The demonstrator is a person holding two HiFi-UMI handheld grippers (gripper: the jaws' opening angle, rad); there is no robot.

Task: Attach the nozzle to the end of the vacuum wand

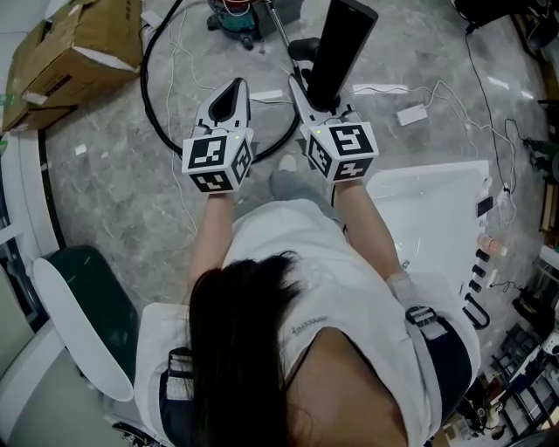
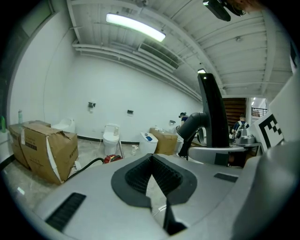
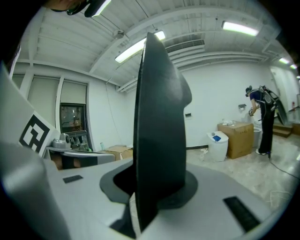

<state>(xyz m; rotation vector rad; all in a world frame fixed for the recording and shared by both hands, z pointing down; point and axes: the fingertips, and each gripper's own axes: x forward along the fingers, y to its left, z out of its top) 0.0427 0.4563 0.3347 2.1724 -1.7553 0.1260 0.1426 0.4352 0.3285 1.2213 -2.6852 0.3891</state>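
My right gripper (image 1: 307, 87) is shut on a flat black nozzle (image 1: 341, 45), which sticks up and forward out of the jaws. In the right gripper view the nozzle (image 3: 157, 122) fills the middle, edge-on between the jaws of the right gripper (image 3: 149, 190). My left gripper (image 1: 229, 98) is held beside it at the same height, shut and empty; in the left gripper view its pads (image 2: 161, 180) meet with nothing between them. The nozzle (image 2: 213, 112) shows there to the right. On the floor ahead, a black hose (image 1: 150, 96) loops toward the vacuum body (image 1: 234, 16) and a slim tube (image 1: 281, 26).
A torn cardboard box (image 1: 74, 48) lies at the far left. White cables and a power adapter (image 1: 410, 113) cross the grey floor. A white fixture (image 1: 437, 205) stands at the right. Another person (image 3: 262, 117) works at the far wall, near a box (image 3: 236, 132) and a bin (image 3: 218, 141).
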